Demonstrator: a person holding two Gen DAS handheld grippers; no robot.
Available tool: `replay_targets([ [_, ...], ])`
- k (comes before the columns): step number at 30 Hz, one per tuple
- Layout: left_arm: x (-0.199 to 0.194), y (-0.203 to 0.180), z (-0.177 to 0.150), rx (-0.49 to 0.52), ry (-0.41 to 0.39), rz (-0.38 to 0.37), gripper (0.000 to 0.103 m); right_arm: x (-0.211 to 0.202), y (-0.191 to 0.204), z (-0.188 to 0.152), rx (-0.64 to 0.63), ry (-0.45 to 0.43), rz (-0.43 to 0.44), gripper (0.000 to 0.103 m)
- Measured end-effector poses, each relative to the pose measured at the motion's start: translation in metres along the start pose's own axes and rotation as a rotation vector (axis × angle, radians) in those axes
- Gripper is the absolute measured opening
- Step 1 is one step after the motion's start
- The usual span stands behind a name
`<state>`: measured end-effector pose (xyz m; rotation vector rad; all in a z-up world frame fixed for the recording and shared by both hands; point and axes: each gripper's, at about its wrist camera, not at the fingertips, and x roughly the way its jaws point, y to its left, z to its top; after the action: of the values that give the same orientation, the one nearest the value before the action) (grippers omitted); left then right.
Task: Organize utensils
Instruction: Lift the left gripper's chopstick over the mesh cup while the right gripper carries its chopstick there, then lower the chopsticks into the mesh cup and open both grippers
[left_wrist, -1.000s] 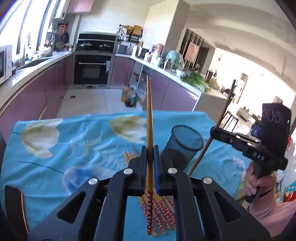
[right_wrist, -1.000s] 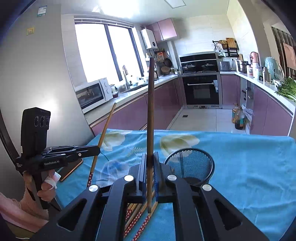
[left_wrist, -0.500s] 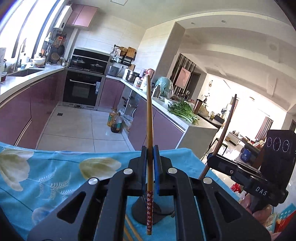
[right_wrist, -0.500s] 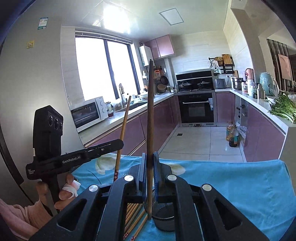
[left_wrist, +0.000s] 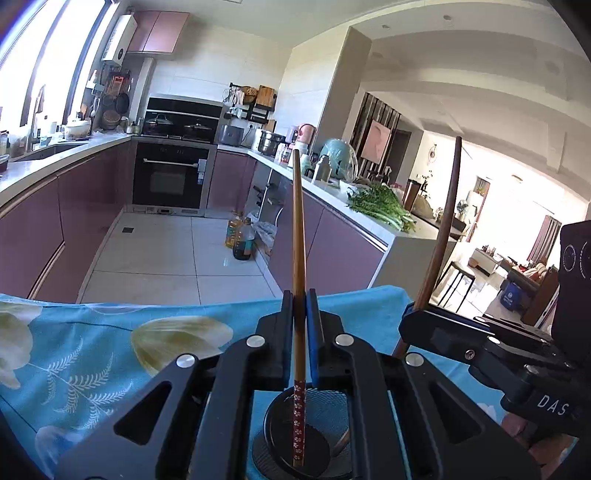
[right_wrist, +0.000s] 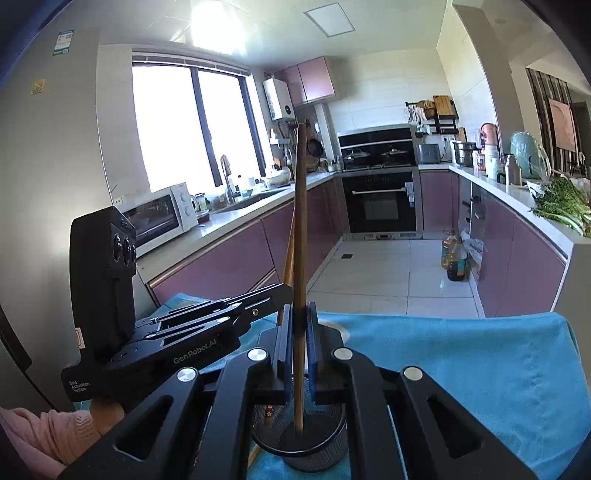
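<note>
While clamped, chopstick (left_wrist: 298, 236) upright over holder (left_wrist: 273, 435).

1. A table covered by a turquoise cloth (left_wrist: 110, 354) with pale flower and fern prints fills the lower part of both views.
2. A black mesh cup (right_wrist: 314, 448) stands on the cloth at the bottom centre of each frame.
3. The cloth's far edge (right_wrist: 480, 317) hangs toward the kitchen floor.
</note>
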<state>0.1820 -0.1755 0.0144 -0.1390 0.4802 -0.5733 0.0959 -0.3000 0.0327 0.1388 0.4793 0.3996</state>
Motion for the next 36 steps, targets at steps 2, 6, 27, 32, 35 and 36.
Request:
replay_targets([
  [2, 0.007, 0.0, -0.009, 0.018, 0.035, -0.001, 0.008, 0.007, -0.002, -0.005, 0.006, 0.041, -0.004, 0.006],
  [6, 0.02, 0.001, -0.026, 0.042, 0.112, 0.01, 0.008, 0.027, -0.008, -0.016, 0.031, 0.142, -0.009, 0.006],
  [27, -0.032, 0.04, -0.025, 0.081, 0.106, 0.054, 0.042, 0.02, -0.009, -0.024, 0.064, 0.102, -0.075, 0.025],
  [32, -0.068, 0.058, -0.037, 0.112, 0.115, 0.077, 0.048, -0.004, 0.01, -0.029, 0.013, 0.065, -0.023, 0.029],
  [35, -0.079, 0.065, -0.051, 0.126, 0.14, 0.098, 0.049, -0.015, 0.025, -0.036, -0.029, 0.067, 0.024, 0.03],
  [36, -0.082, 0.069, -0.056, 0.129, 0.152, 0.109, 0.049, -0.017, 0.03, -0.04, -0.038, 0.075, 0.046, 0.03],
])
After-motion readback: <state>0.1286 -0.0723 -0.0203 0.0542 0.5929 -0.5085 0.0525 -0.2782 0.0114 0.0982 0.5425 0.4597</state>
